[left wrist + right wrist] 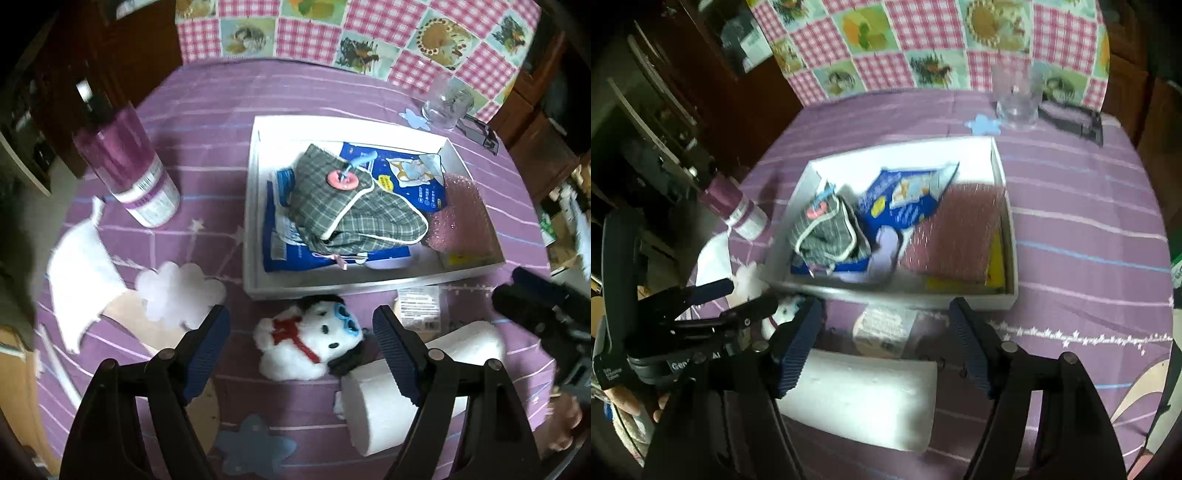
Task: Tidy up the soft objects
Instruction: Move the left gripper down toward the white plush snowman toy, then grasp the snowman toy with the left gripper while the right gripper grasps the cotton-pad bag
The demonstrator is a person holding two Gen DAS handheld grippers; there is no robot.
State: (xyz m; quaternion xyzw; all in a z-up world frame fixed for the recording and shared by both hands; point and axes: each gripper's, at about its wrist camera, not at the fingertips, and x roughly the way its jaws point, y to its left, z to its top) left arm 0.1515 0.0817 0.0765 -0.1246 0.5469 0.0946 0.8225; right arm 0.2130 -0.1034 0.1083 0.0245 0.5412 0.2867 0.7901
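A white plush dog (308,345) with a red scarf and blue goggles lies on the purple tablecloth just in front of a white tray (255,206). My left gripper (301,326) is open above it, one finger on each side. The tray (1006,206) holds a plaid cloth pouch (351,201), a blue packet (410,177) and pink bubble wrap (461,218). A white foam block (864,400) lies below my open, empty right gripper (886,325). The foam also shows in the left wrist view (402,391).
A purple-capped bottle (129,166) stands left of the tray. A glass jar (445,105) and a black object (480,134) sit at the far right. White cloud cutouts (177,290) and a small labelled packet (419,304) lie near the front. A checkered cloth (351,33) hangs behind.
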